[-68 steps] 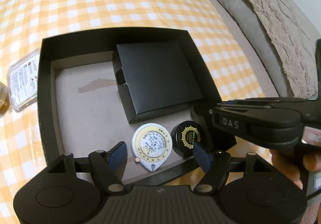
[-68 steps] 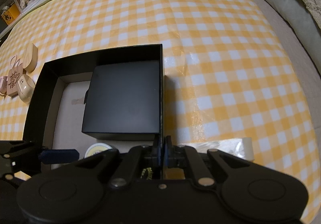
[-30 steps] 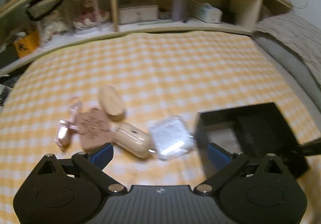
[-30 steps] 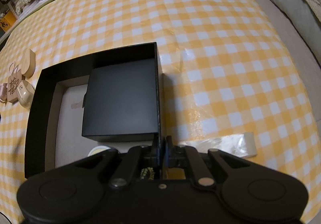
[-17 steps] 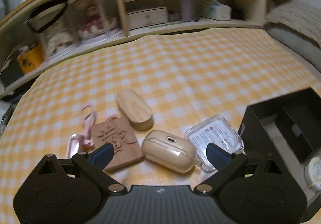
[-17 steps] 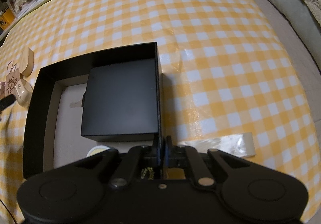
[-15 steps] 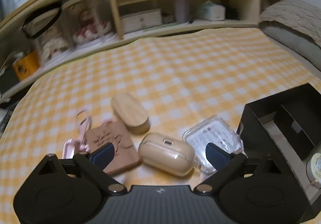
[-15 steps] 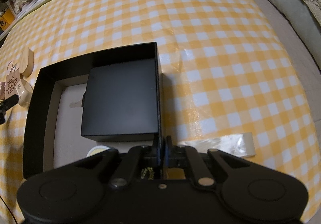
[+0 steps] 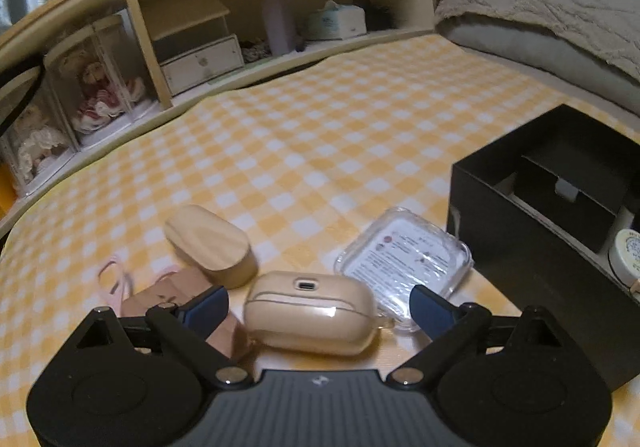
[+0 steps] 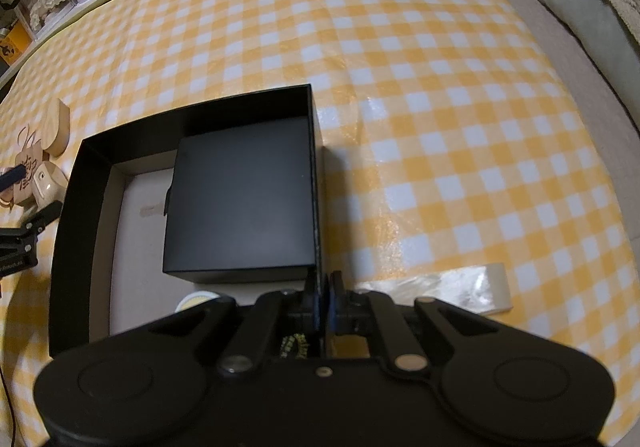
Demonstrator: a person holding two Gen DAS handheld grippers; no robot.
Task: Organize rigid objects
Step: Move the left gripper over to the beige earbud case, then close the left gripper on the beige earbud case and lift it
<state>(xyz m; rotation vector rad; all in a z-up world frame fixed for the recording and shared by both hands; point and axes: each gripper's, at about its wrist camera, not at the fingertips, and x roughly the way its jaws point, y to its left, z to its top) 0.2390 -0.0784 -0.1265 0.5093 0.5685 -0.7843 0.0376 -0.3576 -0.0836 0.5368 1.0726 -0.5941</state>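
My left gripper (image 9: 316,307) is open, its blue fingertips on either side of a beige earbud case (image 9: 310,313) on the checked cloth. Beside it lie a clear plastic case (image 9: 404,259), a pale wooden oval (image 9: 210,241) and a brown wooden tag (image 9: 172,291) with a pink strap. The open black box (image 9: 516,247) stands to the right, holding a smaller black box (image 10: 240,203), a white tape measure (image 9: 624,251) and a black round tin (image 10: 296,343). My right gripper (image 10: 322,301) is shut on the box's right wall (image 10: 316,183).
A wooden shelf unit (image 9: 248,27) with dolls, a small drawer and a tissue box runs along the back. A grey cushion and knitted blanket (image 9: 540,19) lie at the right. A strip of clear tape (image 10: 448,287) lies on the cloth right of the box.
My left gripper has left the box, swung left to the loose items and come in low around the beige earbud case. The right gripper has kept its hold on the box wall.
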